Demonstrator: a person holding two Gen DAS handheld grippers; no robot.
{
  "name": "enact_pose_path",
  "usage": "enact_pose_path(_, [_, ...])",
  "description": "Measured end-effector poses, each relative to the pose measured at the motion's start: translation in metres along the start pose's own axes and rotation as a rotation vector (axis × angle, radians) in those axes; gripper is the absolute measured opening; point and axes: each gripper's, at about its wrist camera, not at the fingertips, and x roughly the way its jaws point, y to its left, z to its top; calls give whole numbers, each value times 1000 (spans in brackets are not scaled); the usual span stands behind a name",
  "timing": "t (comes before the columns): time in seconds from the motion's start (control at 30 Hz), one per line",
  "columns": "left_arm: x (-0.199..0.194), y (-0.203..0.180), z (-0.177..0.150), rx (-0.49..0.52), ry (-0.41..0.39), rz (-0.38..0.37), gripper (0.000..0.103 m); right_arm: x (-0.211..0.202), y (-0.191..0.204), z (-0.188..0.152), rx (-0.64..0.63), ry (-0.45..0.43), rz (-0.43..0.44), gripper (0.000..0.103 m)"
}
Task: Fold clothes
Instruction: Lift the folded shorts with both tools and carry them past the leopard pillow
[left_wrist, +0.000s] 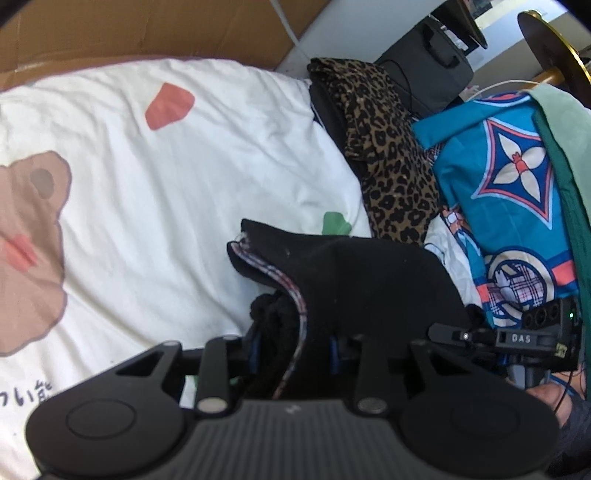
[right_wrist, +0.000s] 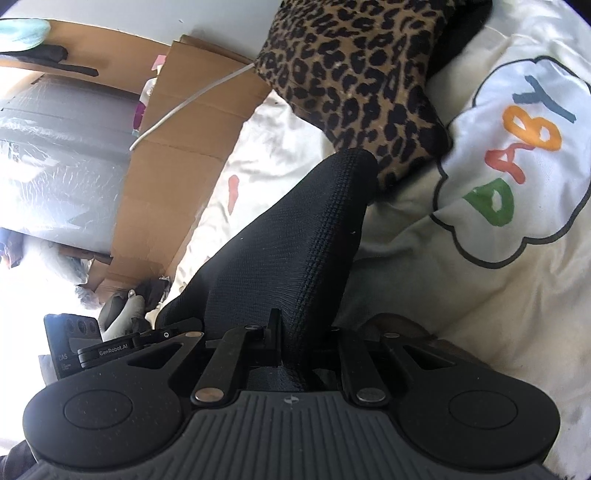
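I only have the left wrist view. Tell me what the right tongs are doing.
Observer: The right tongs are shut on a black garment, which rises from them in a ribbed fold.
Operator: Report what is printed on the bedding near it.
Observer: A cloud shape with the coloured letters BABY, to the right of the fold.
Operator: Say where the leopard cloth sits from there.
Observer: The leopard cloth lies just beyond the tip of the black fold; I cannot tell if they touch.
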Motion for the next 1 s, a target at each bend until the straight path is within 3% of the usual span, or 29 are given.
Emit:
enact_pose_path(0.53, [-64,-55,6,4,-88,70,35,-47,81,23,-179,-22,-13,9])
enact_pose_path(1.0, [-170,-125,45,80,-234,125,35,-109,183,53,-352,-91,28,9])
